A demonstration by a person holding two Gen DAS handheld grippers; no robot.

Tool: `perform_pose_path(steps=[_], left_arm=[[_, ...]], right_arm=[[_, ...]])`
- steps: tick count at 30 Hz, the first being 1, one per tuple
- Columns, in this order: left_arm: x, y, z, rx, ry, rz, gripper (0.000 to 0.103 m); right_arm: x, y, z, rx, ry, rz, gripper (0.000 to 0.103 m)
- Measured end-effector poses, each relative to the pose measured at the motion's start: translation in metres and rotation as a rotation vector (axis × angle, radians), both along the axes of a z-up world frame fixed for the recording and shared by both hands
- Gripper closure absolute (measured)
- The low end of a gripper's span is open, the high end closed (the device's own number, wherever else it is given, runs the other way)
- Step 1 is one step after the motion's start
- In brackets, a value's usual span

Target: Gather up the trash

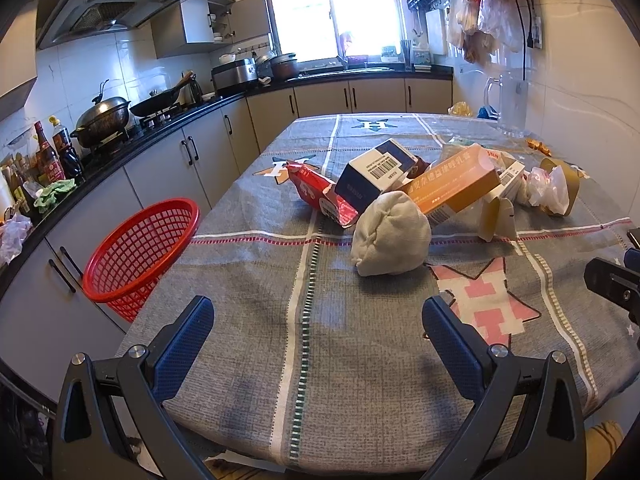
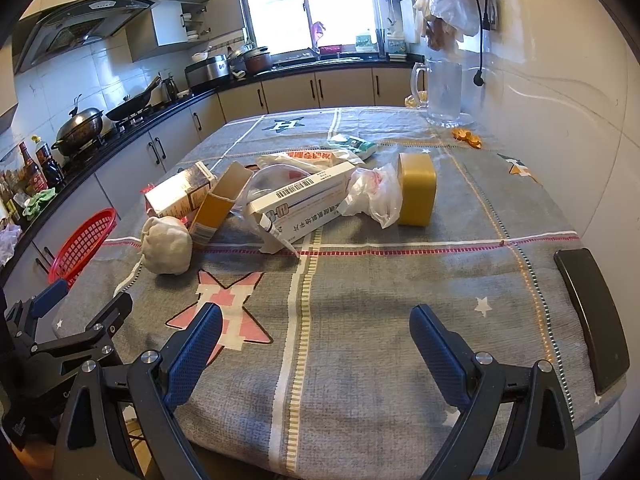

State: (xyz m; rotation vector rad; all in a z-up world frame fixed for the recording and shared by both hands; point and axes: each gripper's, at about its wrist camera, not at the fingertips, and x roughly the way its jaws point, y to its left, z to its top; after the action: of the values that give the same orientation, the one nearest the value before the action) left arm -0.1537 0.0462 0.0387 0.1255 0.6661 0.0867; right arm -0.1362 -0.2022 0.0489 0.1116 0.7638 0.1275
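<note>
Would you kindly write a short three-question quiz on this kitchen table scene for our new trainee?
1. True or false: the red basket sits beside the table's left edge.
2. Which item lies nearest the left gripper: A) white cloth bundle, B) glass pitcher, C) yellow box?
3. Fill in: both grippers' jaws are ____.

Key: 1 true; 2 A; 3 open, including the right gripper.
</note>
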Motion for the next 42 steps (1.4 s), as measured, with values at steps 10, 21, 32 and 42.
perform_pose_path(steps=[10, 21, 32, 42], left_arm=[[0.01, 0.002, -0.007, -0.013, 0.036, -0.002, 0.0], [0.039, 0.009, -0.006, -0.085, 0.089, -0.057, 0.0], [0.072, 0.032, 0.001, -0.274, 0.168, -0.159, 0.021], [0.094, -0.013, -0.004, -0.213, 0.194, -0.25, 0.05]], right_arm=[[0.013, -0.01, -0.004, 0.019, 0.018, -0.012, 0.006], [0.044, -0.021, -0.011, 0.033, 0.052, -0.015, 0.007], [0.062, -0.046, -0.01, 0.065, 0.055, -0.056, 0.007], [0.082, -0.065, -0.006, 0.106, 0.042, -0.062, 0.007]])
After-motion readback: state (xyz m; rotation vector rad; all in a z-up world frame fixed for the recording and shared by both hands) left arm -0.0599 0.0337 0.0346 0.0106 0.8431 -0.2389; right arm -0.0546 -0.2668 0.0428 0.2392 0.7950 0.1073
